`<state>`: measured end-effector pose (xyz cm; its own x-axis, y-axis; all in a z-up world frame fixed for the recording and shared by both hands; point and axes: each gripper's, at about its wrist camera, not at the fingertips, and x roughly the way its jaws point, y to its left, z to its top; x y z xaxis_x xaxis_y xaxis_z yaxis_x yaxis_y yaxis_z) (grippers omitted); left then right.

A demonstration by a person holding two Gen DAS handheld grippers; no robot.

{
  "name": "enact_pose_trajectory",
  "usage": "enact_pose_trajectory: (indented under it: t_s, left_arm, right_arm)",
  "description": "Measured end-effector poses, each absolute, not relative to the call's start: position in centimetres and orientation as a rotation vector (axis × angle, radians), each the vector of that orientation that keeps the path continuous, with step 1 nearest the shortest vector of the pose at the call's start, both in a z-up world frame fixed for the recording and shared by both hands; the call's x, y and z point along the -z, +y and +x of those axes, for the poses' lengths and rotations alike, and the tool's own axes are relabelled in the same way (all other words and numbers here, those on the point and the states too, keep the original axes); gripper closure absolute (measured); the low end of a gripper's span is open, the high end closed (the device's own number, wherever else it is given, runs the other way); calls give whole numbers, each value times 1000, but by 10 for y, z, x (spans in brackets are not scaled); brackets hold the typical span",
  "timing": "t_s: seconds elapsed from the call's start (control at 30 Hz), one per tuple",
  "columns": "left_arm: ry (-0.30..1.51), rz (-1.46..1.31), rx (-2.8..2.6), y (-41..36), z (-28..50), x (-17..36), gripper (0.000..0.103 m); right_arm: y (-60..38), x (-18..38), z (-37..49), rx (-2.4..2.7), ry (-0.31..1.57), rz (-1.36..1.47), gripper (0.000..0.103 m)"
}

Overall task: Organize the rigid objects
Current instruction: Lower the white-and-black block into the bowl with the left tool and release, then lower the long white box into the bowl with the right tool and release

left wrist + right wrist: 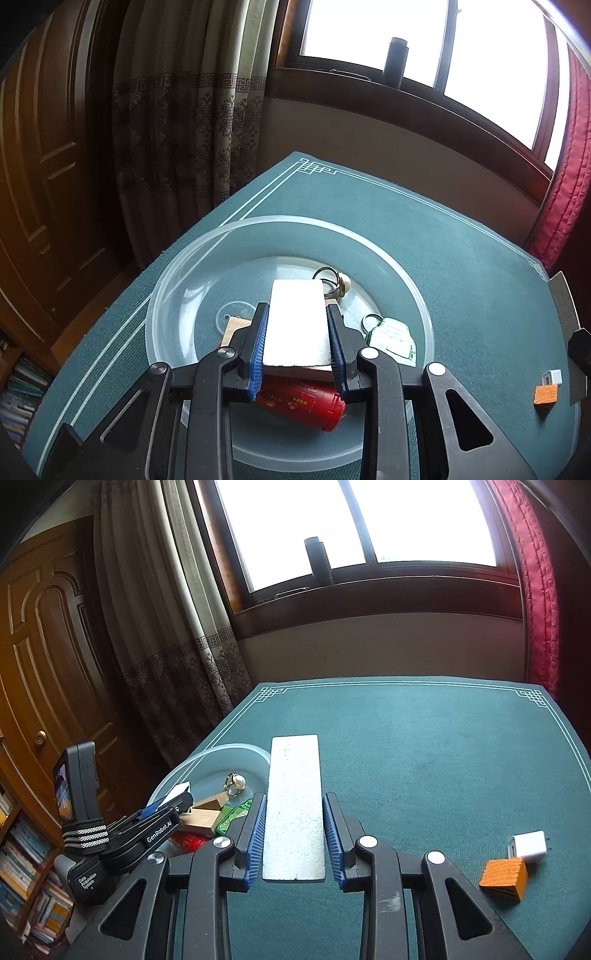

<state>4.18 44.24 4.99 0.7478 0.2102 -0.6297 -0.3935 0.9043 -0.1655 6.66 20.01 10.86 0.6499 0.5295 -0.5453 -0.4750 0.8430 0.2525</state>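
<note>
Stiffness and some weight seem likely in the white rectangular slab (293,812), which the right claw (294,798) pinches across its long edges. The left claw (297,308) clamps a similar white block (295,328) over the clear plastic bowl (177,266).

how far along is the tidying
Done, in the clear bowl: ring, wooden blocks, red canister, green tag. In hand: left hand-held gripper holds a white block over it; right hand-held gripper holds a grey slab. Still out: orange block, white charger.
</note>
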Motion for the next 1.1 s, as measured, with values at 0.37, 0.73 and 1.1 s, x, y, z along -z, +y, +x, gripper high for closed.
enact_pose_trajectory:
  t_s: [0.37,0.73,1.1]
  left_arm:
    - [631,-299,-355,443,40,-48,70]
    - [585,-389,-429,462,25,-50,48]
    - [527,-430,-484,469,8,-55,42]
  right_arm:
    - [225,-109,74,-614,655,83,71]
    - [253,-104,84,-654,677,62,71]
    - [280,-94,92,-685,716,32,71]
